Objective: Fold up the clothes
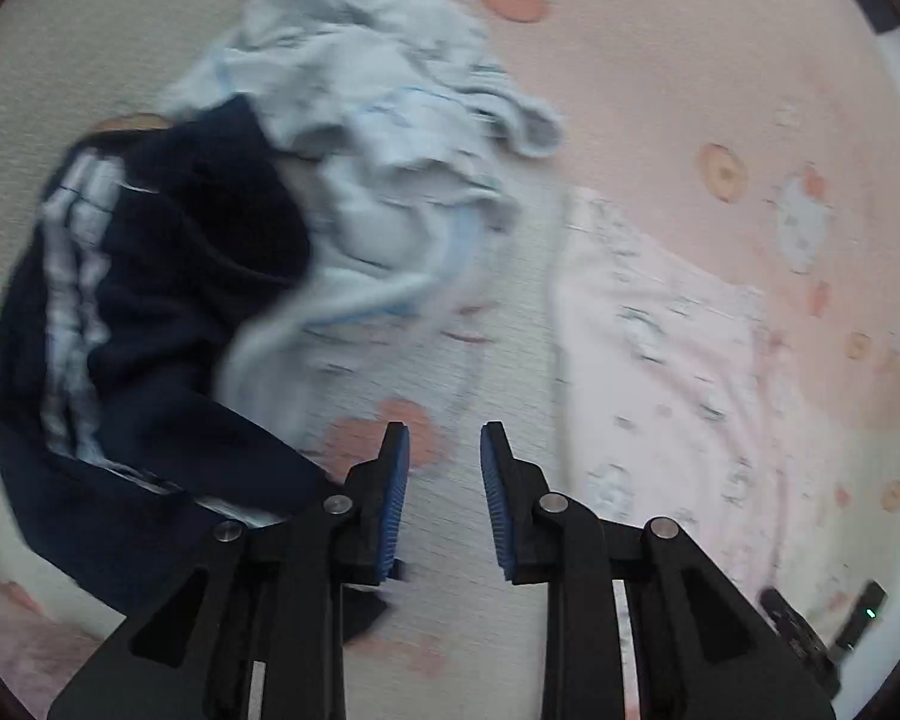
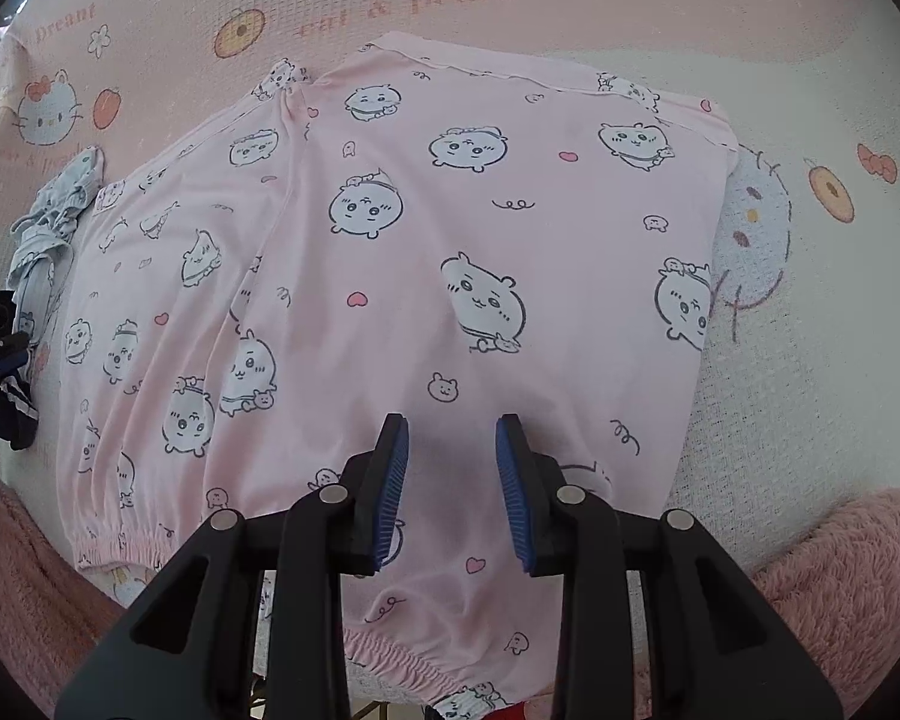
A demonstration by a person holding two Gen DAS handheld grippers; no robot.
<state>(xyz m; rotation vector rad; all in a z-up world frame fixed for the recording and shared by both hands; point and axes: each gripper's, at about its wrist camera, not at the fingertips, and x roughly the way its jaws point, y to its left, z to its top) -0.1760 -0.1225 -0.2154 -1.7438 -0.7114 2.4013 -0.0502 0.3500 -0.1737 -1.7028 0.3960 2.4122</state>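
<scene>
1. Progress: I see pink pyjama trousers (image 2: 426,276) spread flat on the patterned bed cover (image 2: 810,312), one leg lying partly over the other, both elastic cuffs toward me at the near edge. That layout fits either a garment smoothed out ready for folding or one folded once lengthwise; I cannot settle which.
2. Remaining work, as I judge it: a dark blue garment with white stripes (image 1: 120,330) and a pale blue garment (image 1: 360,138) lie crumpled together in a heap, so these two are not folded.
3. Right gripper (image 2: 452,438): jaws stand moderately apart, holding nothing. It hovers over the lower part of the trousers, near the cuffs; I cannot tell whether the pads touch the cloth.
4. Left gripper (image 1: 444,444): jaws likewise apart and empty. It points at bare cover between the heap on its left and the pink trousers (image 1: 660,360) on its right; the dark garment's hem lies just beside its left finger.
5. Caveat: the left view is blurred, so fine detail of the heap is uncertain.
</scene>
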